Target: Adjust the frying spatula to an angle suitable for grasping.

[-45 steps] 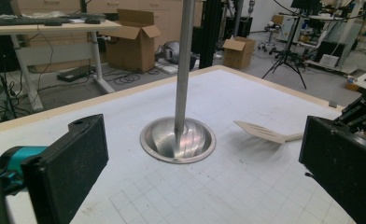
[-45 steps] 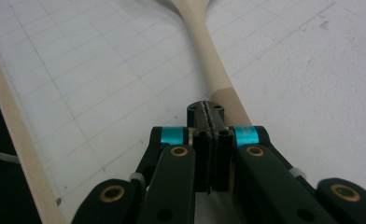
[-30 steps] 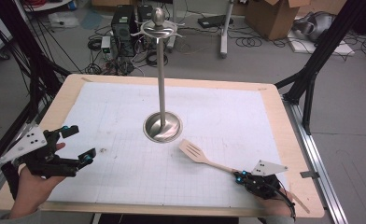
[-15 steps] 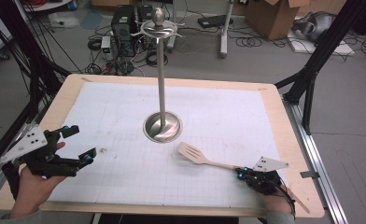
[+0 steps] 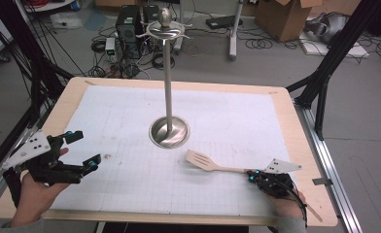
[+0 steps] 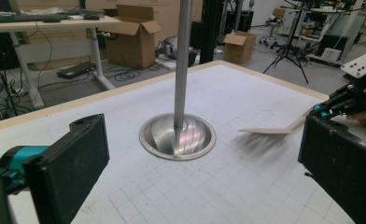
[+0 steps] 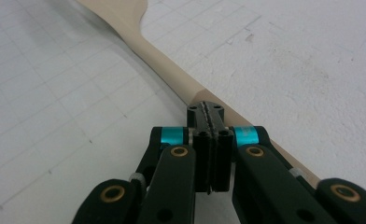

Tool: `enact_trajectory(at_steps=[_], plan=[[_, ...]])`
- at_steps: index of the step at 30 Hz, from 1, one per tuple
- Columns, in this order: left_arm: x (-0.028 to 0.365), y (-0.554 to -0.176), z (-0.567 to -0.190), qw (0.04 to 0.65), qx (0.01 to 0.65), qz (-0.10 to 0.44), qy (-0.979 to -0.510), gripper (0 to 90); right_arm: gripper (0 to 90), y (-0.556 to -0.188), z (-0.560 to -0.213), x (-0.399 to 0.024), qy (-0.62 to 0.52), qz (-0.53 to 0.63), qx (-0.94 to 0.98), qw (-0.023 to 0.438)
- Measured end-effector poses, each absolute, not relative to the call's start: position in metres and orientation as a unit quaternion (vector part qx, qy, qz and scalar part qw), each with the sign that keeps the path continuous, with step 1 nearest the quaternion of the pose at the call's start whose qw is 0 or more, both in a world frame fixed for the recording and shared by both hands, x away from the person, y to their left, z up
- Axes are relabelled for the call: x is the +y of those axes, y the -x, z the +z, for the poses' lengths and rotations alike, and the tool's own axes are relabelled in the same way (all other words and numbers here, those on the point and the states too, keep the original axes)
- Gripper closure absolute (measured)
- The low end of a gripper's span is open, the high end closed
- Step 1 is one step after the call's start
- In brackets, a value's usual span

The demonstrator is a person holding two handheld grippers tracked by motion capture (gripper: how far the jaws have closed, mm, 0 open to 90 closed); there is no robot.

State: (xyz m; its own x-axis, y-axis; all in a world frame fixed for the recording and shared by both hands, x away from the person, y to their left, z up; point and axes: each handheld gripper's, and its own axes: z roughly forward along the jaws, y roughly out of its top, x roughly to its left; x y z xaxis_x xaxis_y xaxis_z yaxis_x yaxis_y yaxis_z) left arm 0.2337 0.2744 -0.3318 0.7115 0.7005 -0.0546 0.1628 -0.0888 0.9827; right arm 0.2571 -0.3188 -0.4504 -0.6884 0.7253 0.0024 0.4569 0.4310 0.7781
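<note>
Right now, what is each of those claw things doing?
Left gripper: open, holding nothing.
Right gripper: shut on the wooden spatula by its handle.

On my table (image 5: 106,107), the stand's base (image 5: 169,132) sits near the centre, its pole (image 5: 168,77) rising upright from it. The spatula (image 5: 213,164) lies in front of the base and to its right, blade toward the base, handle running to the right gripper (image 5: 252,175) near the front right edge. My left gripper (image 5: 81,151) sits at the front left, well apart from the base.
</note>
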Motion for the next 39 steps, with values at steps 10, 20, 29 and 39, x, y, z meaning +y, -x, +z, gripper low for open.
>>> enact_trajectory(at_steps=[10, 20, 29, 39], plan=[[0.284, -0.230, -0.327, 0.614, 0.313, 0.228, -0.687, 2.3, 90.0, -0.267, -0.450, -0.323, -0.374, 0.396, 0.821, 0.169], [0.276, -0.232, -0.330, 0.606, 0.308, 0.229, -0.697, 2.3, 90.0, -0.273, -0.451, -0.322, -0.376, 0.379, 0.820, 0.205], [0.278, -0.231, -0.330, 0.603, 0.311, 0.234, -0.696, 2.3, 90.0, -0.272, -0.450, -0.319, -0.374, 0.369, 0.821, 0.223], [0.276, -0.233, -0.334, 0.601, 0.313, 0.229, -0.698, 2.3, 90.0, -0.273, -0.436, -0.297, -0.383, 0.421, 0.792, 0.220]])
